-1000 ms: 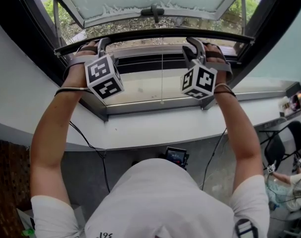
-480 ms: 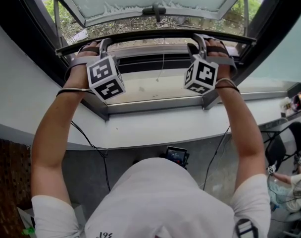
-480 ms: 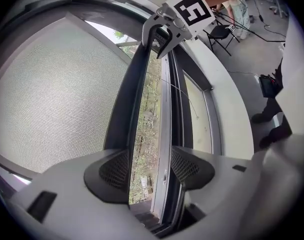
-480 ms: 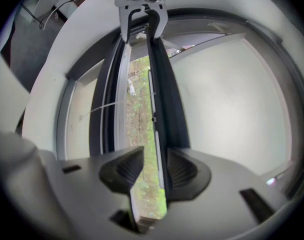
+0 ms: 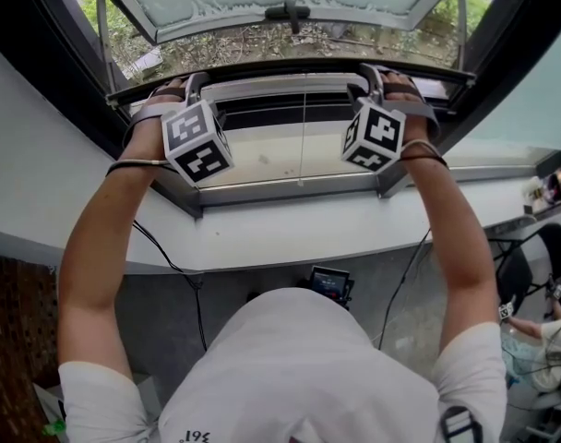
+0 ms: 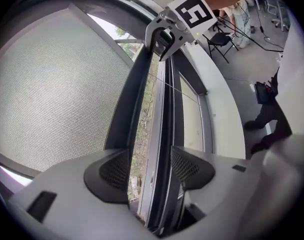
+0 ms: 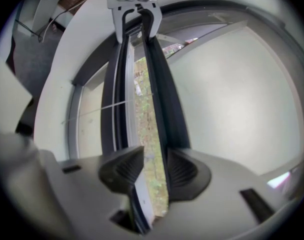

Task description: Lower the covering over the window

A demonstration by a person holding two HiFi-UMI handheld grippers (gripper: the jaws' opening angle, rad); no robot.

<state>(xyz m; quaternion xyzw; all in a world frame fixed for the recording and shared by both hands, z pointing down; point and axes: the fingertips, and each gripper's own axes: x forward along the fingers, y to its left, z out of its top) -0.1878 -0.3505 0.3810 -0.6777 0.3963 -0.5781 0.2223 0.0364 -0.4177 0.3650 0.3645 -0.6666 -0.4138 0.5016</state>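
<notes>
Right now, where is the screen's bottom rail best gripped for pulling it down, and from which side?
Grip the bottom rail near both ends, coming from the room side with the jaws straddling its thin edge. It is a long, narrow bar below the mesh screen, so two spaced holds should keep it level. The left gripper and right gripper are closed on it that way.

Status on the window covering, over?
Both clamped on the pull bar: left gripper, right gripper. Bar not yet at the sill, mesh screen spread beyond it. A thin cord hangs mid-window; nothing else in the way.
</notes>
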